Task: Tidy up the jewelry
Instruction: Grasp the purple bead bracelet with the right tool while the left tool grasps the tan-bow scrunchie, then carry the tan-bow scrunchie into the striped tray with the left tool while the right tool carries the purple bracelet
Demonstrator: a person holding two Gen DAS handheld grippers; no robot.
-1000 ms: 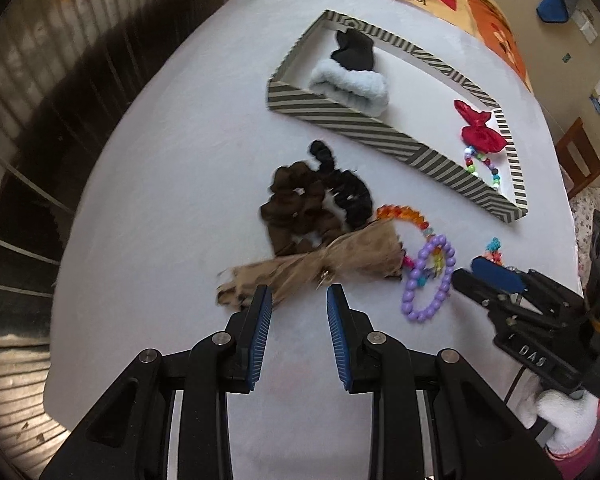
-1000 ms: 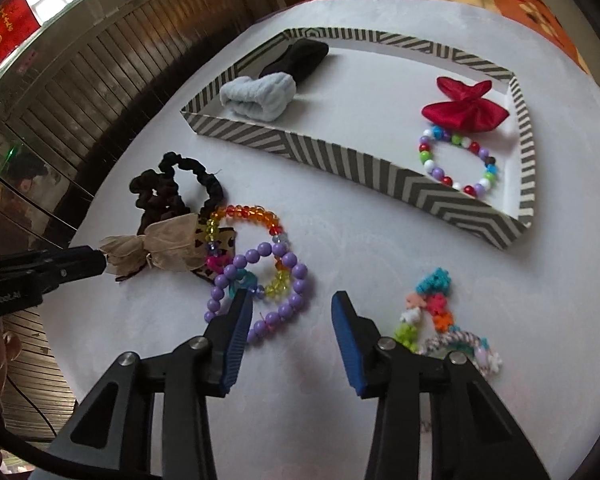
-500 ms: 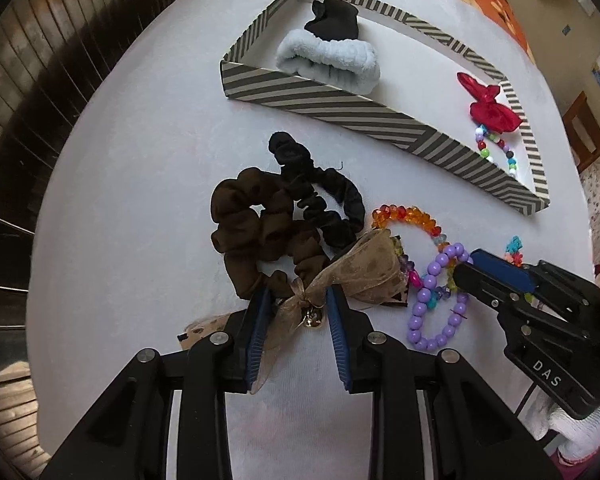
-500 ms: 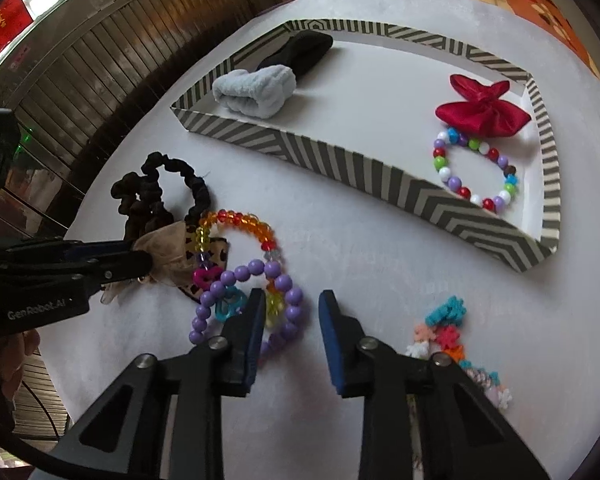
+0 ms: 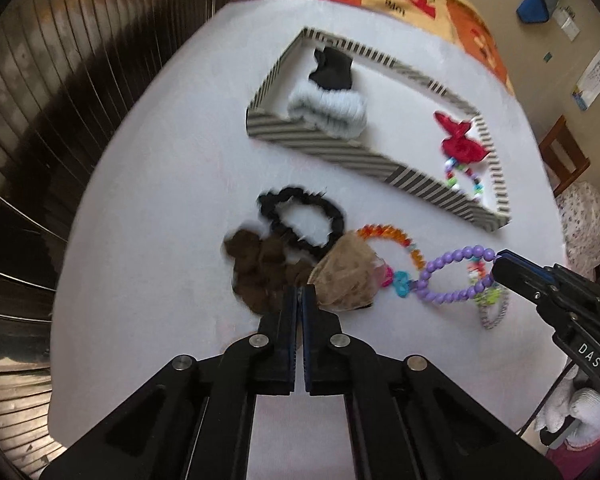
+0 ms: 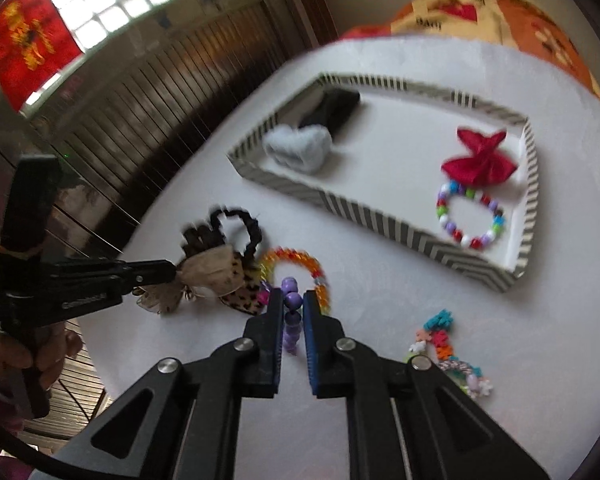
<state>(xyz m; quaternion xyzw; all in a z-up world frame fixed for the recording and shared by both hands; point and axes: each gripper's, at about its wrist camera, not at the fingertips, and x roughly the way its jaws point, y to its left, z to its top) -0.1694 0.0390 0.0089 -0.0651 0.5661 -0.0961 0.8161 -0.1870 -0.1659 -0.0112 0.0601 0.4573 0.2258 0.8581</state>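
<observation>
White cloth covered the round table (image 5: 148, 208), with dark wooden slats behind it and a bright patterned blanket (image 6: 500, 12) at its far edge. On the far half of the table sat a striped tray (image 6: 364, 216). Inside it, at one end, lay a pale fluffy scrunchie (image 6: 296, 150) touching a black band (image 6: 332, 108); at the other end lay a red bow (image 6: 478, 158) just beside a bracelet of mixed coloured beads (image 6: 470, 218).

Nearer, outside the tray, a black scrunchie (image 5: 300, 220) and a brown scrunchie (image 5: 256, 266) lay overlapping on the cloth. The left gripper (image 5: 299, 300) was pinched together on a beige ribbon bow (image 5: 346, 270); in the right wrist view the bow stuck out from its tips, with a leopard-print piece (image 6: 244, 298) under it. An orange bead bracelet (image 5: 396, 238) curved just beside the bow.

The right gripper (image 6: 292, 308) was clamped on a purple bead bracelet (image 5: 452, 276), its beads squeezed between the blue pads (image 6: 310, 332). In the left wrist view that loop hung stretched from the gripper's tips toward a small pink and turquoise piece (image 5: 396, 282) next to the bow. A string of small colourful flower beads (image 6: 444, 340) lay on the cloth to the right, apart from the rest. Both views were blurred.
</observation>
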